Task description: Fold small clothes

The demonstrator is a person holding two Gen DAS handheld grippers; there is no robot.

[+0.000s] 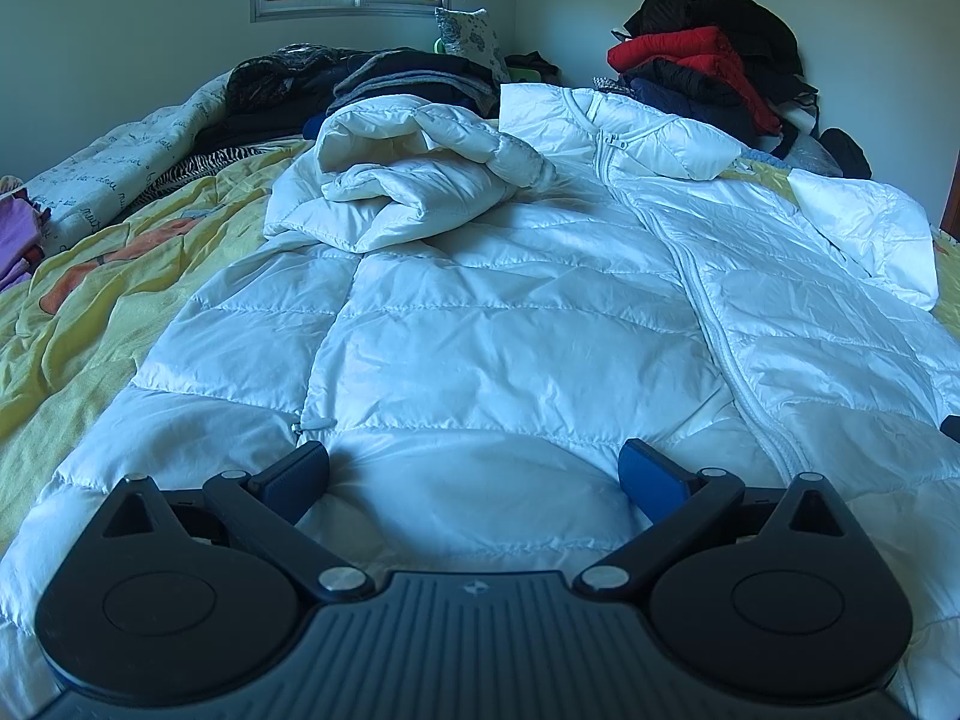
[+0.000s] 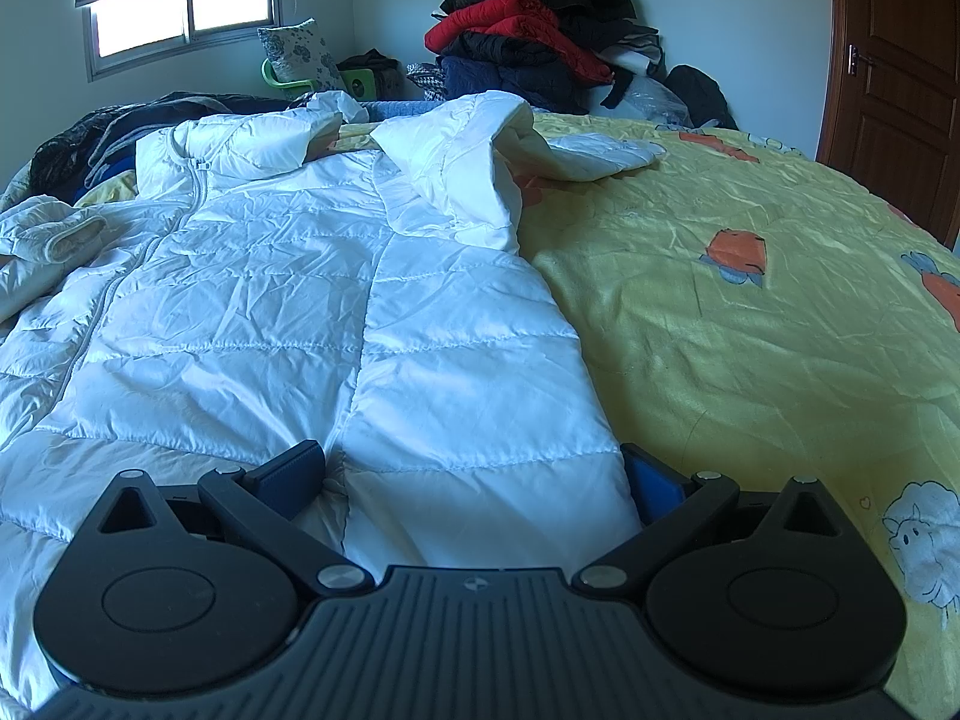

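Note:
A white quilted puffer jacket lies front up and zipped on the yellow bedspread. Its left sleeve is folded onto the chest. In the right wrist view the jacket fills the left half, with its right sleeve bunched near the shoulder. My left gripper is open, its jaws spread just above the jacket's hem. My right gripper is open over the hem's right corner, with the jacket's edge between its jaws.
A pile of red, black and navy coats stands at the back right against the wall. Dark folded clothes and a rolled printed quilt lie at the back left. A brown door is at the far right.

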